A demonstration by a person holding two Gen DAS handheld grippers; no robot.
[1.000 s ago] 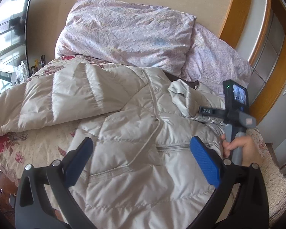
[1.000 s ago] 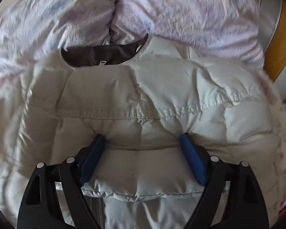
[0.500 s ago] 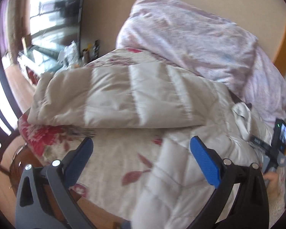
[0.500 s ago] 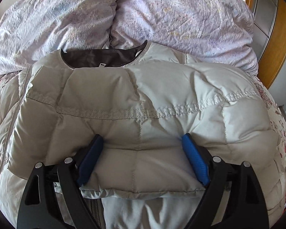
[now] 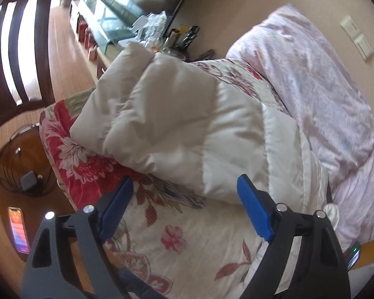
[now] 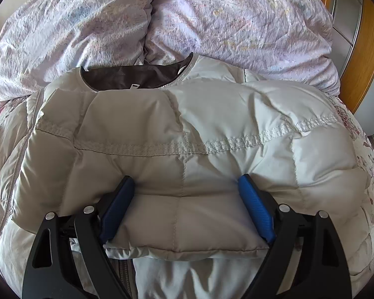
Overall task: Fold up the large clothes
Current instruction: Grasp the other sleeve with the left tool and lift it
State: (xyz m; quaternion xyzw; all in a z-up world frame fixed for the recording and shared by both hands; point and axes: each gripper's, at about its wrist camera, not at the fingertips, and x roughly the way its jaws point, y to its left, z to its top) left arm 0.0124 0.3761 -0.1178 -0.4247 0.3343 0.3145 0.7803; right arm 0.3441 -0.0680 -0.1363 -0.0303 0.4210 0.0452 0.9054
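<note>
A pale grey down jacket (image 6: 187, 129) lies on the bed, its dark-lined collar toward the pillows. One sleeve is folded across its chest, and my right gripper (image 6: 183, 180) is shut on the puffy cuff end (image 6: 182, 214), blue pads pressing into both sides. In the left wrist view the other sleeve (image 5: 167, 124) stretches out over the floral bedspread (image 5: 162, 226) toward the bed's edge. My left gripper (image 5: 184, 182) hovers over the bedspread with its fingertips at the sleeve's near edge. Its jaws are closing, with no fabric pressed between the pads.
Two lilac pillows (image 6: 212, 20) lie at the head of the bed. Beyond the bed's side are a cluttered low shelf (image 5: 162, 32), a dark chair back (image 5: 12, 37), cables with a charger (image 5: 27, 179) and a lit phone (image 5: 17, 229). Wooden wardrobe (image 6: 361, 49) at right.
My left gripper has swung from the jacket's body out over the bedspread to the spread sleeve, rolling as it went, and its jaws have narrowed. The right gripper keeps its place on the folded sleeve.
</note>
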